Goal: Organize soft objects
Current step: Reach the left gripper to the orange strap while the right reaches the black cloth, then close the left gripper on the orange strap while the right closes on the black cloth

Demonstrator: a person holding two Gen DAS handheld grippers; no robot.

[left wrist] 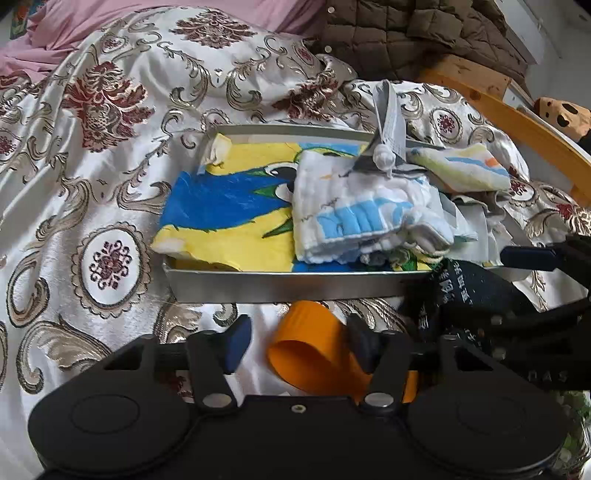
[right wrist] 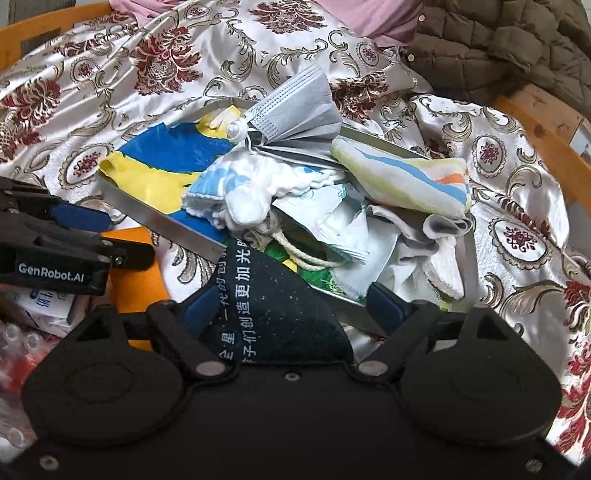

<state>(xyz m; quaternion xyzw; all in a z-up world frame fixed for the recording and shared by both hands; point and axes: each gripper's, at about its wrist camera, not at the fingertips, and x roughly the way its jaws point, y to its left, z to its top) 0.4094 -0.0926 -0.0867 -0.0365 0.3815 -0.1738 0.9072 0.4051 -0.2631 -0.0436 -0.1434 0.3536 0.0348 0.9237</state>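
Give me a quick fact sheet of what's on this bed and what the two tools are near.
Surface: patterned bedspread
Container: metal tray, piled with folded cloths and a grey face mask
Left hand-held gripper: open, orange cup between its fingers
Right hand-held gripper: open, black printed cloth between its fingers
Behind: brown quilted jacket

The bedspread (left wrist: 110, 147) is shiny white with maroon and gold damask flowers. A yellow-and-blue towel (left wrist: 221, 206) fills the silver tray (left wrist: 280, 288). The black cloth (right wrist: 273, 314) carries white Chinese lettering; the cup (left wrist: 314, 343) is orange; the jacket (right wrist: 517, 48) is brown and quilted.
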